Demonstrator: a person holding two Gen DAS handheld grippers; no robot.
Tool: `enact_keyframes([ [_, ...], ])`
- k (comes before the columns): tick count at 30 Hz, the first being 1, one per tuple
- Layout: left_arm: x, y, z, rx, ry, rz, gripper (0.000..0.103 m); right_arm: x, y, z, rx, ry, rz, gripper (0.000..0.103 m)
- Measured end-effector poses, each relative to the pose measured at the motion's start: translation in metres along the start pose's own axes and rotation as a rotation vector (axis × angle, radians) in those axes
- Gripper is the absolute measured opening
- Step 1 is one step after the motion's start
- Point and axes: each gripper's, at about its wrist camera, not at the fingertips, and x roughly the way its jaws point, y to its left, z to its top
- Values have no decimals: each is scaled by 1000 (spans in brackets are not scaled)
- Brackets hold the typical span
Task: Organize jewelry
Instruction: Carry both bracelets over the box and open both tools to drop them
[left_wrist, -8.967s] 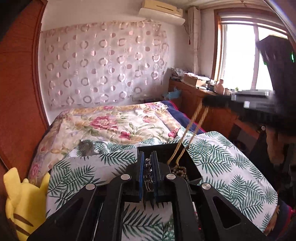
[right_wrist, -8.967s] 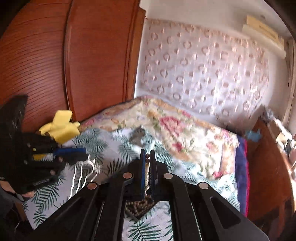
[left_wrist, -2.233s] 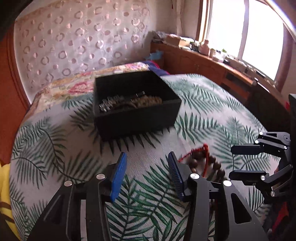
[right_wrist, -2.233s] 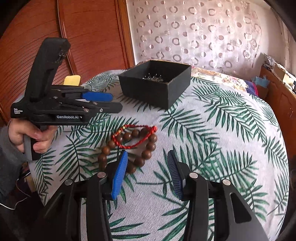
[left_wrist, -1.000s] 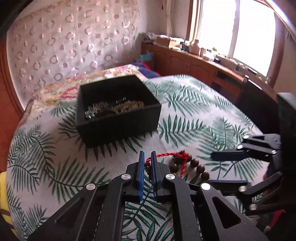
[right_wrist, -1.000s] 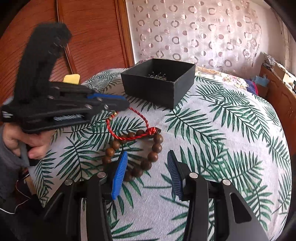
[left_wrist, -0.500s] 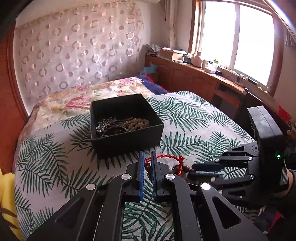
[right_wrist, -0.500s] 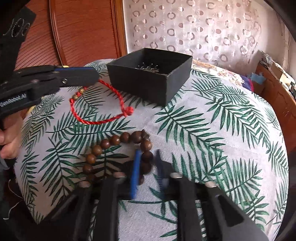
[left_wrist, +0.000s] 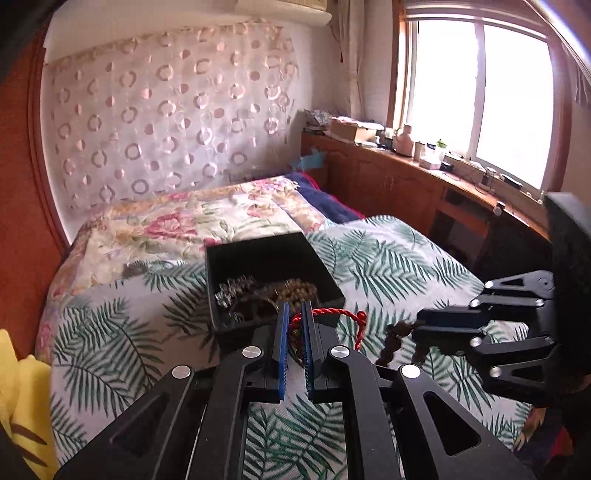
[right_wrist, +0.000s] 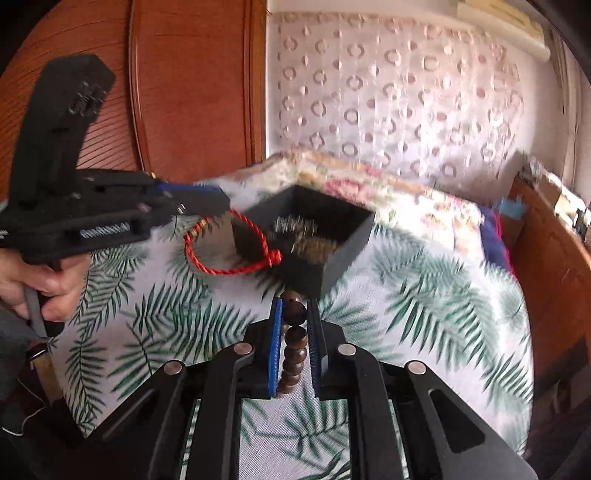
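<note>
A black open box (left_wrist: 269, 258) holding a silver chain and tan beads sits on the palm-leaf cloth; it also shows in the right wrist view (right_wrist: 351, 240). My left gripper (left_wrist: 293, 314) is shut on a red cord bracelet (left_wrist: 332, 314), held in the air just before the box; the cord hangs as a loop in the right wrist view (right_wrist: 229, 258). My right gripper (right_wrist: 293, 306) is shut on a brown wooden bead bracelet (right_wrist: 293, 339), lifted off the cloth near the box. The beads also hang from it in the left wrist view (left_wrist: 395, 339).
The palm-leaf cloth (left_wrist: 388, 266) covers a round table beside a floral bed (left_wrist: 192, 221). A yellow plush toy (left_wrist: 22, 398) lies at the left edge. A wooden headboard (right_wrist: 192, 81) stands behind. A wooden counter with clutter (left_wrist: 406, 166) runs under the window.
Both grippers shut on bracelets and lifted them off the cloth toward the box: left took the red cord, then right closed on the wooden beads and raised them.
</note>
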Motion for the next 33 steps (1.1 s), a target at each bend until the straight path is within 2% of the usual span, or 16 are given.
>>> enact_keyframes([
  [11,23,20,38,-41,-22,46,6,5,-18,64,-47,-73,-38,15],
  [18,49,31,45,-59,2,79,6,19,-22,94,-61,-103,-54,15],
  [23,69,42,37,-96,38,84,7,44,-32,106,-35,-79,-51,15],
  [30,67,50,27,-117,36,91,7,83,-39,109,-6,-19,-40,15],
  [32,63,51,25,-121,34,92,9,91,-40,106,0,-1,-42,15],
  [33,61,52,24,-124,31,95,16,94,-40,105,4,6,-42,16],
])
